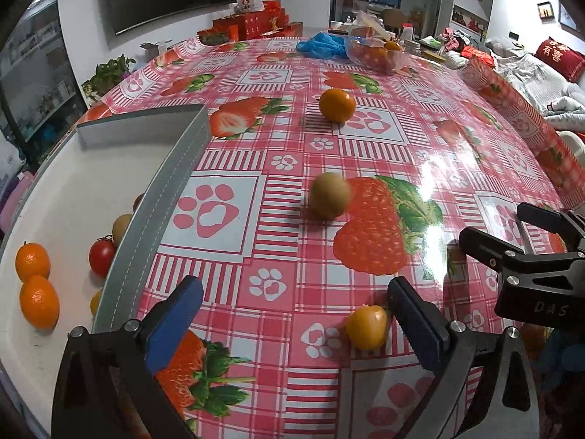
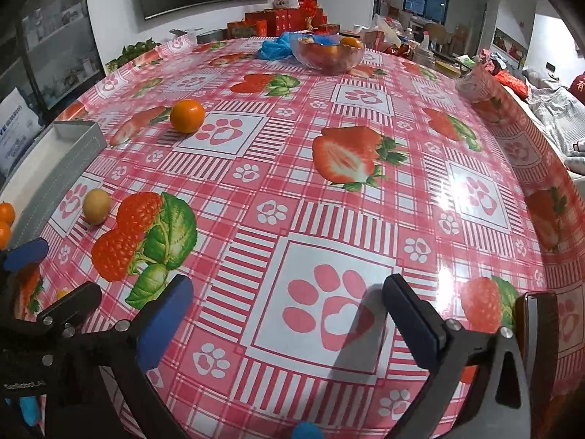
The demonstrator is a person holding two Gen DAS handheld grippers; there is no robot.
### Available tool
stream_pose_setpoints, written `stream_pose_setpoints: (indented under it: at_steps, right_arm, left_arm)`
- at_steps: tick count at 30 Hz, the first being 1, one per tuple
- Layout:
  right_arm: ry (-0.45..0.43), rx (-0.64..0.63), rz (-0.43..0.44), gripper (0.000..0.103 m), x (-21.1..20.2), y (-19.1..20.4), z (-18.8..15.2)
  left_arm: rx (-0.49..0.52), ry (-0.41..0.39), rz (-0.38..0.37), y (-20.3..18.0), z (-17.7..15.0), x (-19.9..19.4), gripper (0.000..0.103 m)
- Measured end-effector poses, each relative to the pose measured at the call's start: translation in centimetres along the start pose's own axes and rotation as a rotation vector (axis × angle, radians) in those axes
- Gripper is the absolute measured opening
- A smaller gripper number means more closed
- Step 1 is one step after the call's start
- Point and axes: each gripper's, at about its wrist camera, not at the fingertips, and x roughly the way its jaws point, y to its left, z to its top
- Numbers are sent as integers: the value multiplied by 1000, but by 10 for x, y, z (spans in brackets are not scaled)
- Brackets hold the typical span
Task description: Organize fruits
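My left gripper is open, low over the table. A small yellow-orange fruit lies just inside its right finger. A brown-green fruit lies ahead, blurred, and an orange lies farther off. To the left is a grey tray holding two oranges, a red tomato and other fruit partly hidden by its wall. My right gripper is open and empty over a paw print. In its view the brown-green fruit and the orange lie at left.
A clear bowl of fruit and a blue bag stand at the table's far end, with red boxes behind. The right gripper's fingers show at the right edge of the left wrist view. The table edge drops off at right.
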Motion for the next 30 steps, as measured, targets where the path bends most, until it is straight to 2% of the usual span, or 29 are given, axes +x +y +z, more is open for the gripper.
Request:
stream_pose_setpoints:
  at_steps: [8,9,10,12,13,17,20,22,25,30]
  right_arm:
    - [0,0,0,103,0,0,0]
    - [0,0,0,103,0,0,0]
    - [0,0,0,103,0,0,0]
    - [0,0,0,103,0,0,0]
    - [0,0,0,103,0,0,0]
    - [0,0,0,103,0,0,0]
    - [0,0,0,103,0,0,0]
    - [0,0,0,103,0,0,0]
    - [0,0,0,103,0,0,0]
    - [0,0,0,103,0,0,0]
  left_arm:
    - [14,1,-7,-4,-6,-8,101]
    - [18,-3,-7,-5,-8,-10,95]
    - [25,-3,-9,-6,-8,-11,85]
    - [39,0,-14,-8,-9,-14,81]
    - [43,6,-19,-10,-10,-15,74]
    - [66,9,-24,-16,-11,-19,64]
    - [72,12,-42,-21,-13,-23,50]
    - [78,17,-57,-24,-13,-25,36]
    - [87,23,-67,-28,-16,-28,23]
    - [57,41,-116,-22,-19,-33,22]
